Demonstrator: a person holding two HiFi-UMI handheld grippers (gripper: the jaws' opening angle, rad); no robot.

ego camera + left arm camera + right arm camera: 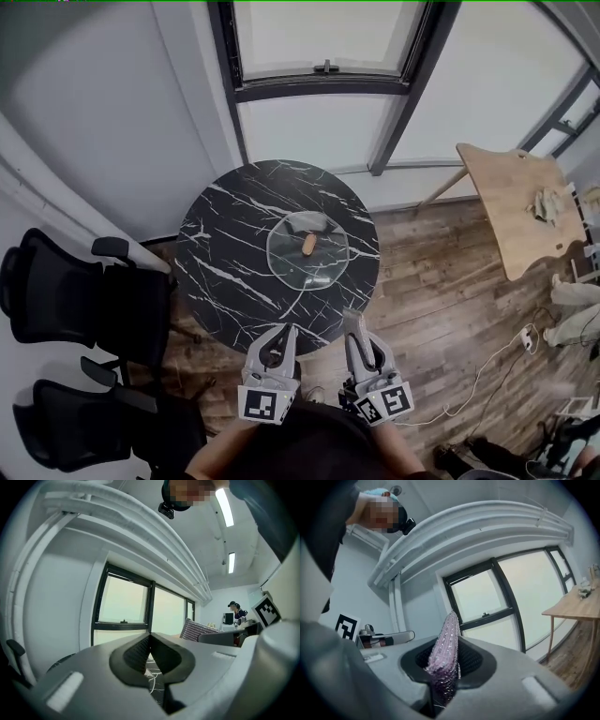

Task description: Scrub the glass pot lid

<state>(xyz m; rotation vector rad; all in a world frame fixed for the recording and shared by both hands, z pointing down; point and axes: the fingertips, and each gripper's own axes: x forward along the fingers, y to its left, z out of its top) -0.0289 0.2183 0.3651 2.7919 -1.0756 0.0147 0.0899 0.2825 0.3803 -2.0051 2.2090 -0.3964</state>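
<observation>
The glass pot lid (307, 251) lies flat near the middle of a round black marble table (225, 253), its brown knob (308, 244) pointing up. Both grippers hover close to me at the table's near edge, well short of the lid. My left gripper (285, 330) (150, 641) is shut with nothing between its jaws. My right gripper (352, 323) (450, 641) is shut on a purple sparkly scrubbing cloth (447, 654), which sticks up past the jaw tips. Both gripper views look upward at the window and ceiling, so the lid is out of their sight.
Two black office chairs (89, 300) (80, 422) stand left of the table. A light wooden table (520, 202) with small items is at the right. Cables (487, 366) run across the wood floor. A window (323, 66) is behind the table.
</observation>
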